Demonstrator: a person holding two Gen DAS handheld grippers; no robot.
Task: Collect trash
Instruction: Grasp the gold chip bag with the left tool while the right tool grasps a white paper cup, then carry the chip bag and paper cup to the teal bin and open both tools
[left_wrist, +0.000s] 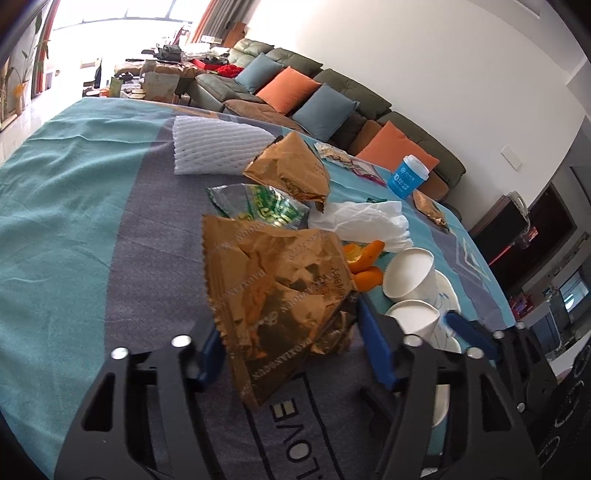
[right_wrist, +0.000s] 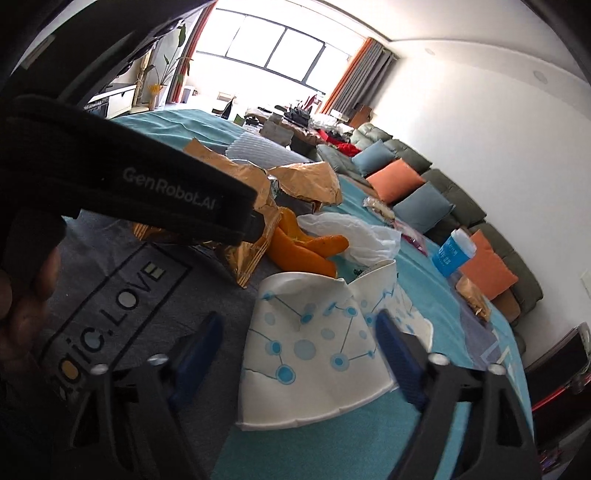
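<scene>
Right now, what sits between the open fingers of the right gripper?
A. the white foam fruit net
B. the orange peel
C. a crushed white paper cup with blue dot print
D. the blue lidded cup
C: the right gripper has its blue fingers spread to either side of the crushed white paper cup with blue dot print, which lies on the teal cloth.

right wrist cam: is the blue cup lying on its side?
No, the blue cup stands upright on the table, near the sofa side, beyond the paper cups.
</scene>
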